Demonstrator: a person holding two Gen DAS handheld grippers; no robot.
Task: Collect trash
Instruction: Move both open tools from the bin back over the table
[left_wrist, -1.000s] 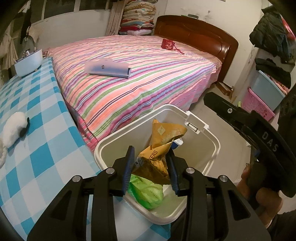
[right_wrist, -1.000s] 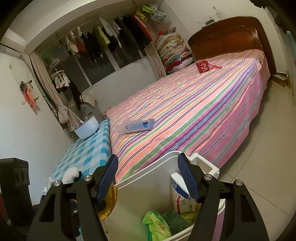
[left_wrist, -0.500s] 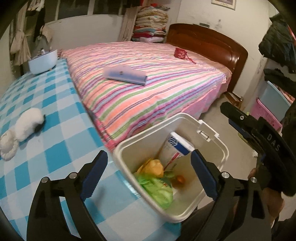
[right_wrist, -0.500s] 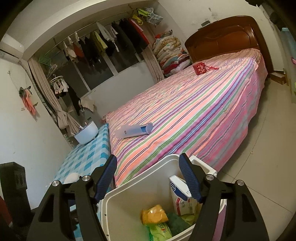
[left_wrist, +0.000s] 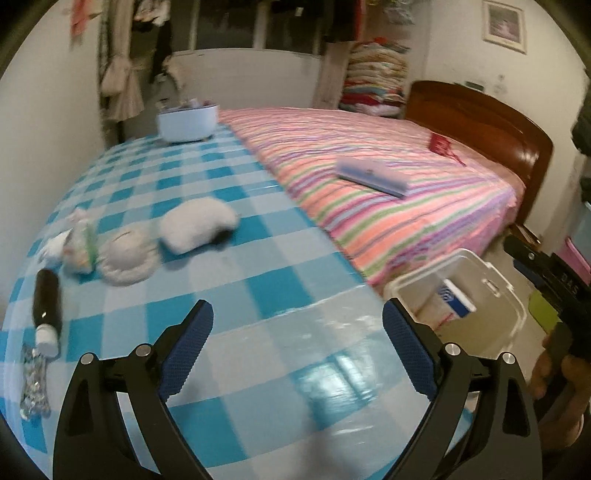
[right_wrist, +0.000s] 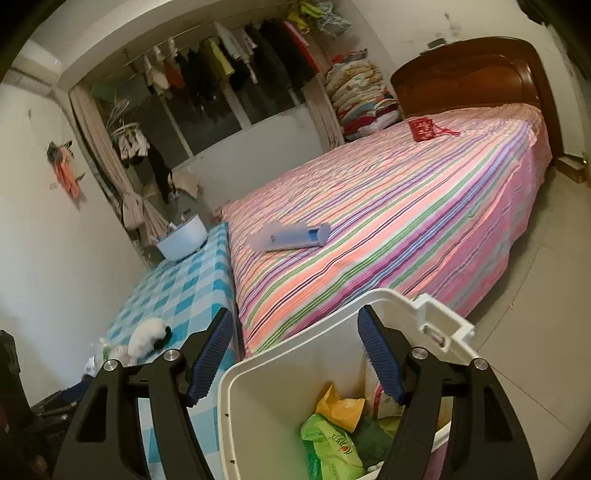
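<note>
Left gripper (left_wrist: 297, 341) fingers wide apart, empty, over checked table (left_wrist: 258, 258). Only left view shows dark bottle (left_wrist: 47, 309) at table edge. Right gripper (right_wrist: 295, 356) fingers apart, empty, above white bin (right_wrist: 280, 373); only this view shows green wrapper (right_wrist: 330, 448) and yellow bag (right_wrist: 341, 410) inside.

A bin (right_wrist: 369, 306) stands on the floor between the table (left_wrist: 258, 295) and the bed (right_wrist: 406, 221); snack bags (right_wrist: 332, 439) lie inside it.

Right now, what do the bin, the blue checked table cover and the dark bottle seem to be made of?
Bin: white plastic, it seems; smooth moulded walls and a moulded latch on the rim.
Table cover: probably glossy vinyl or oilcloth; it shows bright reflections near the left gripper.
Bottle: dark with a white cap and a small shine; glass or plastic, I cannot tell.
</note>
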